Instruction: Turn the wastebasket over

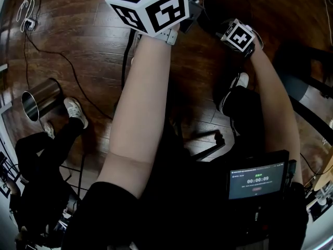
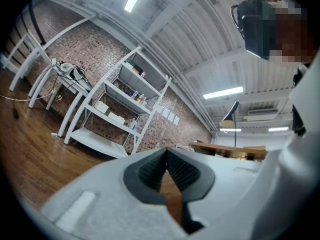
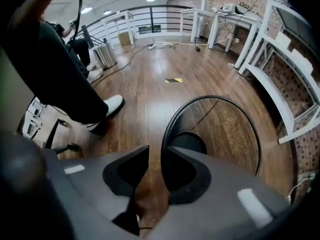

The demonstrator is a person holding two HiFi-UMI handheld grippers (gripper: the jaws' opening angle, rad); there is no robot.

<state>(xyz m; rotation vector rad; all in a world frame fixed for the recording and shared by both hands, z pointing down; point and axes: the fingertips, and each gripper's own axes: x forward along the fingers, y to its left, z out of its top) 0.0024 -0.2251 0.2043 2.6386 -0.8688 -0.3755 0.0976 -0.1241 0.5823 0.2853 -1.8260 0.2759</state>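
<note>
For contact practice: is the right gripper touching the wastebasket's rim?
Cannot tell. In the right gripper view the wastebasket's rim shows through the right gripper's open jaws, floor beside one, the other overlapping it.

The wastebasket (image 3: pixel 230 129) stands open-end up on the floor (image 3: pixel 150 74), its near rim beside the right gripper (image 3: pixel 155 149); a metal bin (image 1: pixel 40 99) stands well left.
</note>
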